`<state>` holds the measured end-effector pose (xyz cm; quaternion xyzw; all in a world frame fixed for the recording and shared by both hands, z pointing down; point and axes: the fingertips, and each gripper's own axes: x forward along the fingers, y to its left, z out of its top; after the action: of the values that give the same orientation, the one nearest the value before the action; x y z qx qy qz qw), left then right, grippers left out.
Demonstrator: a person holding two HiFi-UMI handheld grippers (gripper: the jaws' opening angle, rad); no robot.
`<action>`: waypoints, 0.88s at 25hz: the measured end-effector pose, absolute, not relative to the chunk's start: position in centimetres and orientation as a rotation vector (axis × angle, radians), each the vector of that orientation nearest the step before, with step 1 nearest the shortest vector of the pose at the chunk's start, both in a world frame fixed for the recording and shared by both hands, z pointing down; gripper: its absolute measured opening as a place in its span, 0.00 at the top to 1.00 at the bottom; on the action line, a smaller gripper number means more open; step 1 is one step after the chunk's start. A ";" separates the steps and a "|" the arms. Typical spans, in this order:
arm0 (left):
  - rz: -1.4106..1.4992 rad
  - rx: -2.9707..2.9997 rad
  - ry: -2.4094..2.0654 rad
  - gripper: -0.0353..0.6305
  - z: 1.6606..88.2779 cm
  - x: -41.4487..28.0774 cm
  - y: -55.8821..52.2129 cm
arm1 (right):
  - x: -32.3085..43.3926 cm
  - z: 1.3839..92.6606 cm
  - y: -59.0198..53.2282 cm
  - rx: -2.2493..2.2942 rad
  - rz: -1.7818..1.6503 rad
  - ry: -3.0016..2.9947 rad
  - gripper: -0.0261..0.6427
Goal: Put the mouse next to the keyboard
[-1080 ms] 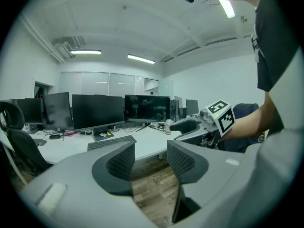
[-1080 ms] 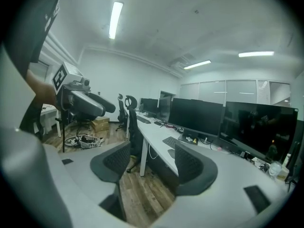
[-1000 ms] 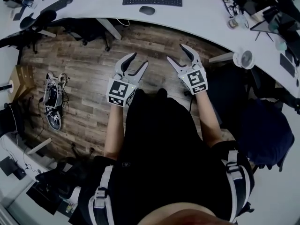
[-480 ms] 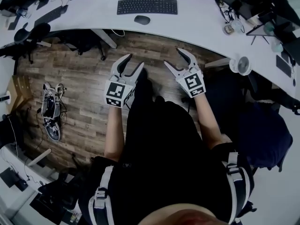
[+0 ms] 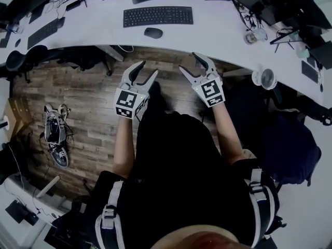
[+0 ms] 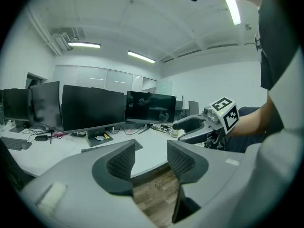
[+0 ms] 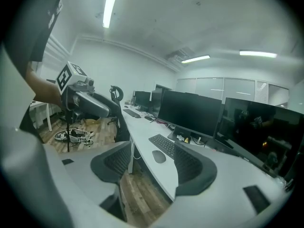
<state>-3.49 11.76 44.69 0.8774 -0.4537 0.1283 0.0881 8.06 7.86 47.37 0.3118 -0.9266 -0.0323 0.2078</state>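
Both grippers have come nearer the white desk [image 5: 223,32] than they were a second ago, and its edge, the keyboard [image 5: 158,16] and the mouse [image 5: 153,32] now sit lower in the head view. The left gripper [image 5: 148,69] and the right gripper [image 5: 189,62] hang side by side over the wooden floor [image 5: 88,92], short of the desk edge, each with its jaws spread wide and nothing between them. The mouse lies on the desk just in front of the keyboard, near the edge, apart from both grippers. In the right gripper view it shows in the gap between the jaws, on the desk beyond them, while the right jaw covers part of the keyboard. In the left gripper view the mouse cannot be found, and only a strip of the keyboard shows above the left jaw. The person's dark clothing fills the lower half of the head view and hides the floor there. A pair of shoes [image 5: 54,134] lies on the floor at the left.
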 end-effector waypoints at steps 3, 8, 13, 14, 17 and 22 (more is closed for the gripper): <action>0.339 2.608 -1.330 0.63 44.5 -3.7 10.6 | 7.7 47.8 7.1 0.865 -0.076 -2.569 0.53; 0.320 2.590 -1.306 0.63 44.7 -4.3 9.3 | 7.5 48.8 6.3 0.854 -0.044 -2.548 0.54; 0.304 2.576 -1.298 0.63 44.7 -5.5 7.5 | 6.9 49.0 4.6 0.852 -0.036 -2.532 0.54; 0.308 2.577 -1.294 0.63 44.8 -5.7 7.0 | 6.7 49.0 4.1 0.854 -0.037 -2.529 0.55; 0.319 2.582 -1.266 0.63 45.2 -6.0 5.6 | 6.0 49.1 2.9 0.865 -0.028 -2.521 0.55; 0.322 2.599 -1.222 0.63 45.3 -7.2 2.6 | 4.4 49.2 0.8 0.877 -0.014 -2.507 0.55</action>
<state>-7.20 2.59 45.28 0.8923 -0.4194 0.1106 0.1254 4.36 0.83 49.22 0.3205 -0.9162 -0.0052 0.2405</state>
